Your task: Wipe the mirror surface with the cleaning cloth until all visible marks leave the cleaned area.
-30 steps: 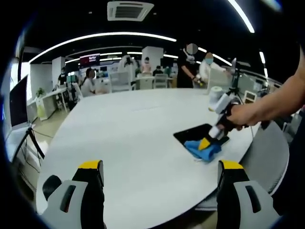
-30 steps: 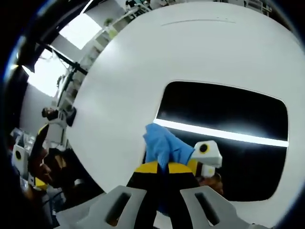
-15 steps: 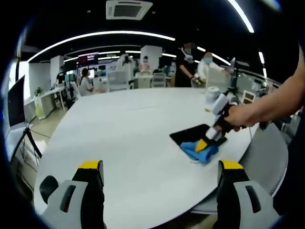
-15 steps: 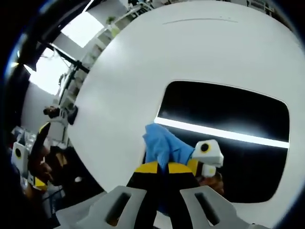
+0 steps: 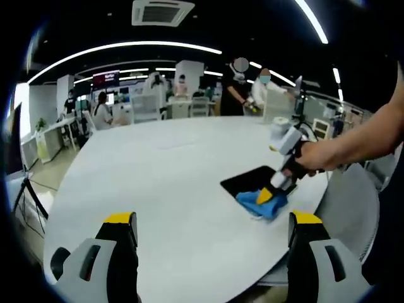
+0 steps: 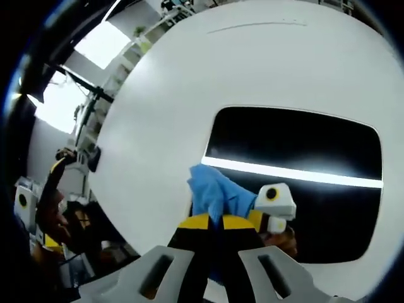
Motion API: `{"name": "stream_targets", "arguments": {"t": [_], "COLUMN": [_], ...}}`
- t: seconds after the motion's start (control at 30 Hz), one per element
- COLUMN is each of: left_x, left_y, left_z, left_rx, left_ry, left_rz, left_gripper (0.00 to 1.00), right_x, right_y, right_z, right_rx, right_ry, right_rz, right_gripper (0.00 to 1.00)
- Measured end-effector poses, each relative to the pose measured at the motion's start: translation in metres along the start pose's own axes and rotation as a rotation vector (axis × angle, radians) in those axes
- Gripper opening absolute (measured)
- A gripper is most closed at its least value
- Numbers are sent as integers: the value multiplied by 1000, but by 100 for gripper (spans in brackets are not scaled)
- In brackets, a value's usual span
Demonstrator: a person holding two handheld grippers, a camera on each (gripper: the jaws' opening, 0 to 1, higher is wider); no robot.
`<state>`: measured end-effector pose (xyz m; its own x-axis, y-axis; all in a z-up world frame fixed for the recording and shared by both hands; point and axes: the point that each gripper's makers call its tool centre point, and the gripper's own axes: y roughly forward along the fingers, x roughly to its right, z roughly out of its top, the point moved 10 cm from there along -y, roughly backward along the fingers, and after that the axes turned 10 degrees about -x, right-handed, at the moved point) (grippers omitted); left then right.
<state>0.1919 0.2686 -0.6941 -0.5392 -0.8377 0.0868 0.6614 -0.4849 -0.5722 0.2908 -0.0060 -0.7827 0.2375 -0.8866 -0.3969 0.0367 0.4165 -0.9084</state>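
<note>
We log: right gripper (image 6: 210, 222) pinching blue cleaning cloth (image 6: 214, 193) at mirror (image 6: 303, 151) edge on white counter (image 6: 158, 113); left gripper (image 5: 211, 221) spread.

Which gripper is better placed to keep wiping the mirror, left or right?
Right. The right gripper is shut on the blue cloth at the mirror's edge. The left gripper hangs open, off the mirror.

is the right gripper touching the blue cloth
Touching. In the right gripper view the right gripper has its fingers closed on the blue cloth, which bunches out from between them at the mirror's edge.
</note>
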Motion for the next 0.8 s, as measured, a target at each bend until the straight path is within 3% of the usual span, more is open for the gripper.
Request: {"name": "stream_targets", "arguments": {"t": [0.3,0.8], "left_x": [-8,-18], "left_y": [-2,5], "left_z": [-8,-6], "left_rx": [-8,-6], "left_ry": [2,-12], "left_rz": [3,1], "left_gripper": [100,100], "right_x": [-2,-1], "right_y": [0,0], "right_z": [1,8], "right_rx": [-3,-22], "right_ry": [8,34], "right_rz": [-19,-7], "right_gripper": [0,0]}}
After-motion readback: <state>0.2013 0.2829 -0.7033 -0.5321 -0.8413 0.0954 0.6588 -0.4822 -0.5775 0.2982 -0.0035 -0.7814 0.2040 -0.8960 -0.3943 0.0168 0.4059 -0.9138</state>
